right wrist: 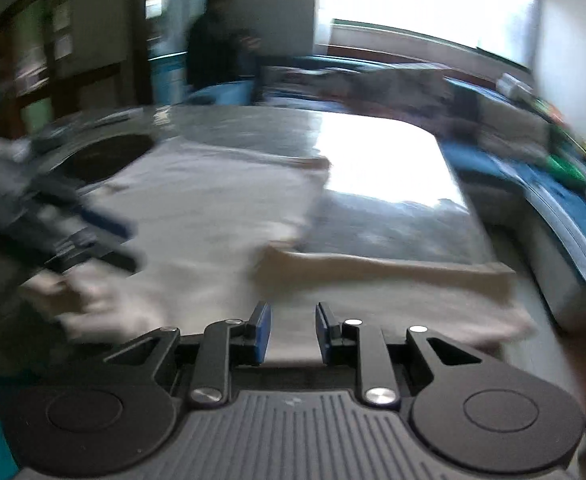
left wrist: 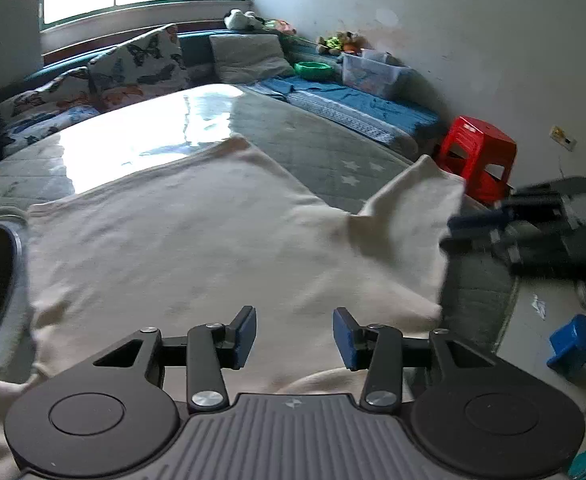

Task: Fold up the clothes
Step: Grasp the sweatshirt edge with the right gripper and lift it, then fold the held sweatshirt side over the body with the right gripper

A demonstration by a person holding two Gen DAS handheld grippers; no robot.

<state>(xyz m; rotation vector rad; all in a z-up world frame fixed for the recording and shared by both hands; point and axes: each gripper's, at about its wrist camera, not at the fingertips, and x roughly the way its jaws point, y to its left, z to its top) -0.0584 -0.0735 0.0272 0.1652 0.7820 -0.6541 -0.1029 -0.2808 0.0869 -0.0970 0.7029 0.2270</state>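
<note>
A cream shirt lies spread flat across the middle of the glossy tabletop, one sleeve lifted toward its right edge. The left gripper hovers over the near hem, jaws spread and empty. The right gripper, blurred, is also parted, pinching nothing. A red stool stands beyond the tabletop.

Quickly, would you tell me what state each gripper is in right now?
Left gripper: open, holding nothing, above the white garment.
Right gripper: open, holding nothing.

Cream shirt — red stool — butterfly-print cushions.
</note>
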